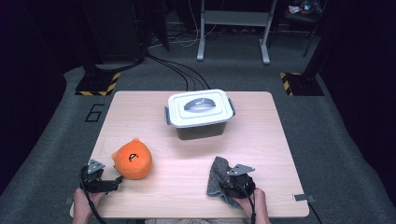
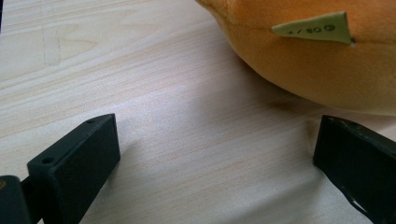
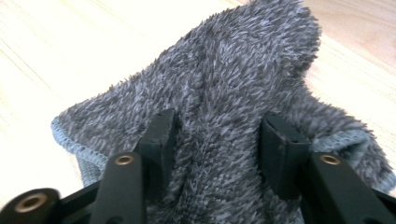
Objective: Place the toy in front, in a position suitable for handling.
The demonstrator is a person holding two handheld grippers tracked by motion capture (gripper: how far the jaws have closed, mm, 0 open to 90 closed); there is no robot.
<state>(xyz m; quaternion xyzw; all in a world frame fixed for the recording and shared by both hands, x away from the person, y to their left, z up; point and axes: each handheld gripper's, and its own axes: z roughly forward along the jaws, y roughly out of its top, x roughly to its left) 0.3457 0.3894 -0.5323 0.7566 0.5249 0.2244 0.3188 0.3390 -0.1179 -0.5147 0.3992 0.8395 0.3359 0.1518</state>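
Note:
An orange round plush toy (image 1: 132, 158) with a black mark on top lies at the table's front left. Its underside and a sewn-in tag fill the top right of the left gripper view (image 2: 327, 60). My left gripper (image 1: 116, 179) (image 2: 215, 135) rests on the table just left of the toy, jaws wide open with bare wood between them. A fuzzy grey cloth (image 1: 217, 175) (image 3: 243, 70) lies bunched at the front right. My right gripper (image 1: 224, 181) (image 3: 217, 126) pinches a raised fold of it between its jaws.
A lidded white plastic box (image 1: 200, 114) with grey side latches and a handle stands at the back centre of the wooden table (image 1: 261, 140). Beyond the table are grey floor, cables and a white frame.

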